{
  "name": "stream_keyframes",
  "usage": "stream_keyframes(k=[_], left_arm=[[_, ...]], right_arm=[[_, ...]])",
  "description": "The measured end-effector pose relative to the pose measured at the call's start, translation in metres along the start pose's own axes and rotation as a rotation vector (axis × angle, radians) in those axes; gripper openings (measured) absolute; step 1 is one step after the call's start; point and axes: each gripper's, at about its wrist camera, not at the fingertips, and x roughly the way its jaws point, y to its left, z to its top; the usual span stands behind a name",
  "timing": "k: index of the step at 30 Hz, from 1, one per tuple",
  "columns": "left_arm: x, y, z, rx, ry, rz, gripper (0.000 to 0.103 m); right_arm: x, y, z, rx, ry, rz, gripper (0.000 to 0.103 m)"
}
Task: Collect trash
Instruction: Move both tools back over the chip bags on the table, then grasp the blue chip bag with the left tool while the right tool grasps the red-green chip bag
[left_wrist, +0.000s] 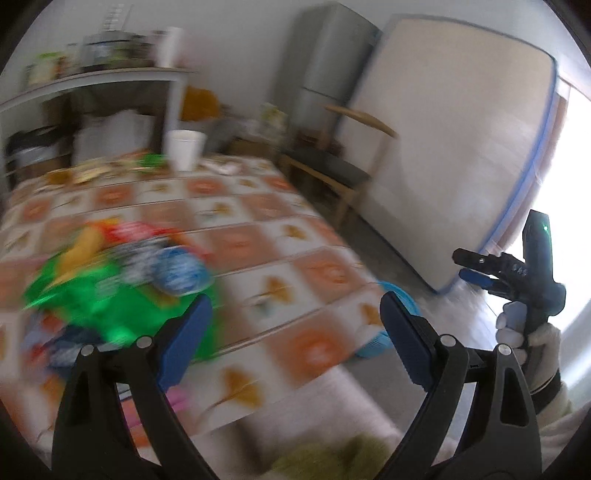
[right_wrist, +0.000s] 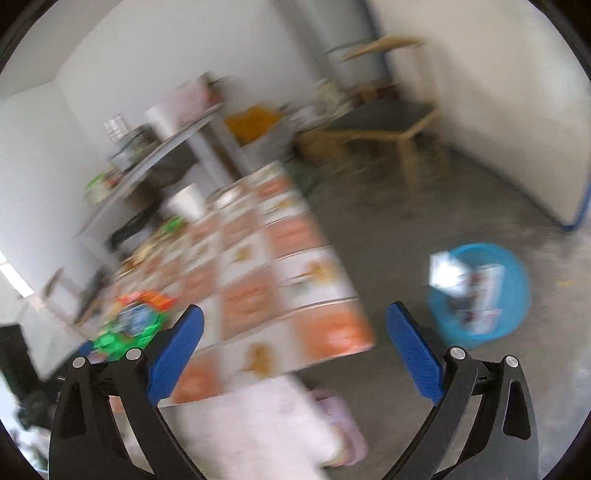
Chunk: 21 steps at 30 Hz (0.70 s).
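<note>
A blurred pile of trash wrappers (left_wrist: 110, 280), green, blue, red and yellow, lies on the table with the orange-and-white checked cloth (left_wrist: 258, 236). My left gripper (left_wrist: 295, 339) is open and empty, just right of the pile above the table's near part. The pile also shows in the right wrist view (right_wrist: 133, 325). My right gripper (right_wrist: 295, 350) is open and empty, over the table's near corner. It also shows in the left wrist view (left_wrist: 480, 266), held in a white-gloved hand off the table's right side. A blue bin (right_wrist: 480, 295) holding some packaging stands on the floor to the right.
A white cup (left_wrist: 184, 147) and more wrappers (left_wrist: 110, 170) stand at the table's far end. A shelf unit (left_wrist: 92, 81) is behind, with a wooden chair (left_wrist: 332, 173), a grey fridge (left_wrist: 325, 66) and a leaning mattress (left_wrist: 461, 147) to the right. The floor is bare concrete (right_wrist: 388, 229).
</note>
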Motion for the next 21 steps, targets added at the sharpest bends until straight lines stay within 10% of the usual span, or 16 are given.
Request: stream_keyframes(k=[11, 21], left_arm=[[-0.055, 0.110, -0.014, -0.189, -0.132, 0.226, 0.088], [-0.032, 0.164, -0.033, -0.257, -0.029, 0.308, 0.083]], right_arm=[[0.114, 0.164, 0.000, -0.257, 0.293, 0.306, 0.095], [0.245, 0.258, 0.039, -0.373, 0.552, 0.408, 0.095]])
